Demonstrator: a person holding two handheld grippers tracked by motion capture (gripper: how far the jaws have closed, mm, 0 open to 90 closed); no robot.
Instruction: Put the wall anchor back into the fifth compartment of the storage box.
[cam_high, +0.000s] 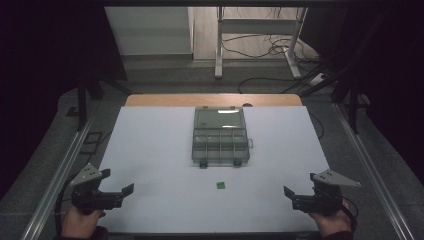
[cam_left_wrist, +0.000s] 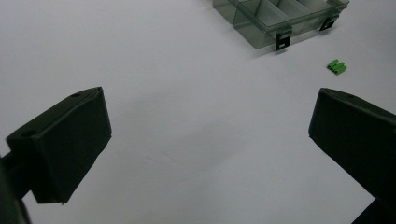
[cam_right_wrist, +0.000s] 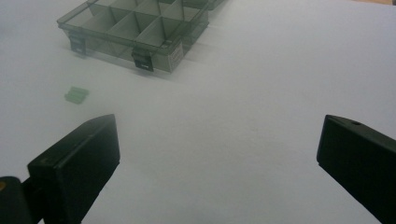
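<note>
A clear grey compartment box (cam_high: 220, 136) lies in the middle of the white table top (cam_high: 155, 150), its lid folded open toward the far side. A small green part (cam_high: 220, 185) lies on the table just in front of it. My left gripper (cam_high: 117, 181) hovers near the front left corner, open and empty. Its own view has the jaws wide apart (cam_left_wrist: 210, 112), with the box (cam_left_wrist: 280, 14) and green part (cam_left_wrist: 336, 66) ahead to the right. My right gripper (cam_high: 301, 184) is near the front right, open too (cam_right_wrist: 219, 135). From there the box (cam_right_wrist: 135, 28) and green part (cam_right_wrist: 76, 94) lie ahead to the left.
A wooden strip (cam_high: 210, 100) shows at the table's far edge. Metal rails (cam_high: 60, 170) run along both sides. Beyond the table stand a desk frame's legs (cam_high: 218, 55) with cables (cam_high: 260, 47) on the floor.
</note>
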